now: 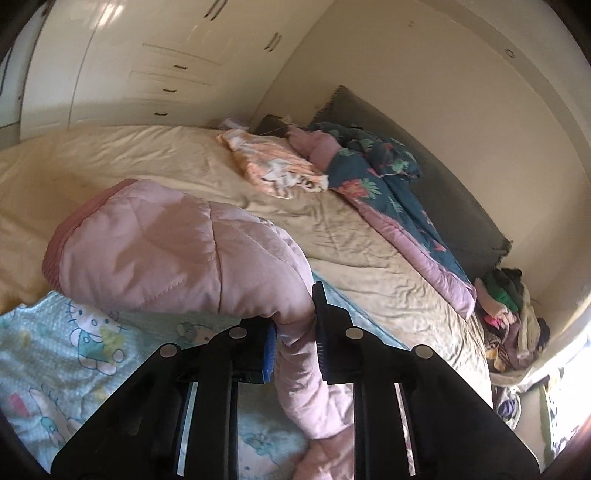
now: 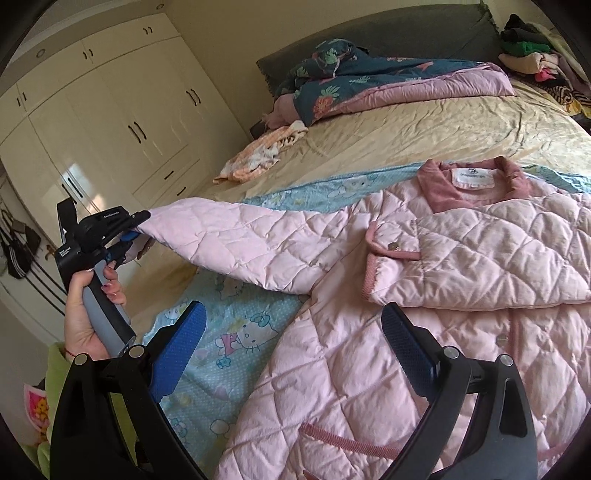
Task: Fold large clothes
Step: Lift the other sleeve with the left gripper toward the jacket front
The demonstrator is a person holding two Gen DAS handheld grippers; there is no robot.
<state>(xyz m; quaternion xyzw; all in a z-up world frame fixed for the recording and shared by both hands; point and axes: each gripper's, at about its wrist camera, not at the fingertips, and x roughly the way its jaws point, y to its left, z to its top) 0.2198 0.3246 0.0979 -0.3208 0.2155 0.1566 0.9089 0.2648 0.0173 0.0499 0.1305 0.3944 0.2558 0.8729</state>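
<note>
A pink quilted jacket [image 2: 388, 332] lies front up on a light blue cartoon blanket [image 2: 229, 343] on the bed. Its right sleeve is folded across the chest [image 2: 480, 258]. Its left sleeve [image 2: 229, 236] is stretched out to the left, held off the bed. My left gripper [image 1: 293, 332] is shut on that sleeve [image 1: 155, 243] near the cuff; it also shows in the right wrist view [image 2: 135, 230]. My right gripper [image 2: 291, 347] is open and empty, just above the jacket's lower left side.
The bed has a beige sheet [image 2: 424, 129]. An orange patterned cloth [image 2: 258, 155] and a dark floral quilt [image 2: 369, 85] lie toward the grey headboard [image 2: 388, 33]. A heap of clothes [image 2: 535, 55] sits at the far corner. White wardrobes [image 2: 110, 110] stand beyond the bed.
</note>
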